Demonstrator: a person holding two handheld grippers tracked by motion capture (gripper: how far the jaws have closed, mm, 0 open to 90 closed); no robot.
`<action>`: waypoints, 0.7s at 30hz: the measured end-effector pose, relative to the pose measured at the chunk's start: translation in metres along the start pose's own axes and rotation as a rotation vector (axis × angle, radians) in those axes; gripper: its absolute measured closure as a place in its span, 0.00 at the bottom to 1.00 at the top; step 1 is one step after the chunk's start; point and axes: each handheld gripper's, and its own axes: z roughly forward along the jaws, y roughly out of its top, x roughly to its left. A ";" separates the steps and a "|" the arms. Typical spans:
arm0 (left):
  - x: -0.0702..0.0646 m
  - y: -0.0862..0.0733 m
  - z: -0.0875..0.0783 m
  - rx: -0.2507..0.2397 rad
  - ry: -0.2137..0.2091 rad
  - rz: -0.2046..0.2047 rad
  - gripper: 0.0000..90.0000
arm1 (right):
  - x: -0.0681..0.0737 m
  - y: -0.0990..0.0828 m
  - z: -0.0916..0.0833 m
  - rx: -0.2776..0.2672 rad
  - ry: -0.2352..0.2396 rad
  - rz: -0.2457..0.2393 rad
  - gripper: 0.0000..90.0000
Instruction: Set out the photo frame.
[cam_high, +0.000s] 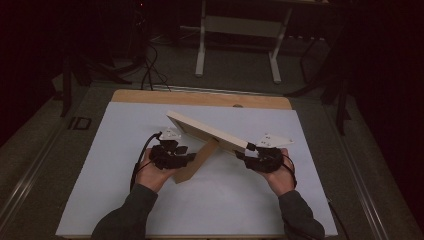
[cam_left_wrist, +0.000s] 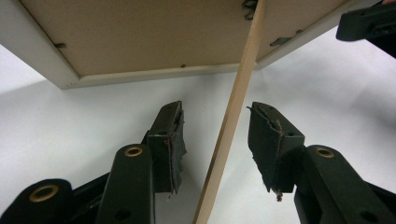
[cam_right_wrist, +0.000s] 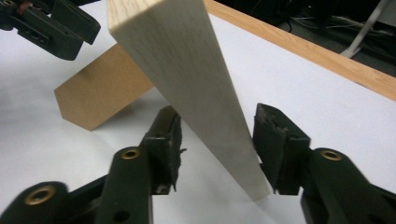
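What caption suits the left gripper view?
Open left gripper straddling a picture frame's fold-out stand.

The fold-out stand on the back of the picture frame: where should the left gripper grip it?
Probably the stand across its thin faces, near mid-length, approaching edge-on from below the frame. It is a flat strip already between the left gripper's open jaws.

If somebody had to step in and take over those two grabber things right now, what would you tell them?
Left gripper: open, its fingers either side of the thin stand flap, not pinching it.
Right gripper: open, straddling the picture frame at its edge.
The frame is tilted over the white sheet, back panel facing down, stand swung out, its foot near the sheet.
Done: stand opened.
Left: probably set the frame standing on it, then back away.
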 end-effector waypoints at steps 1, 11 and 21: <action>0.000 0.000 -0.001 -0.002 0.000 -0.001 0.61 | 0.000 0.000 0.000 0.001 0.002 0.001 0.55; 0.001 0.001 -0.004 -0.015 0.007 0.029 0.58 | -0.001 -0.002 0.000 0.014 -0.002 -0.004 0.47; -0.002 0.006 -0.005 -0.025 0.007 0.055 0.55 | -0.003 -0.007 -0.003 0.017 0.005 0.001 0.48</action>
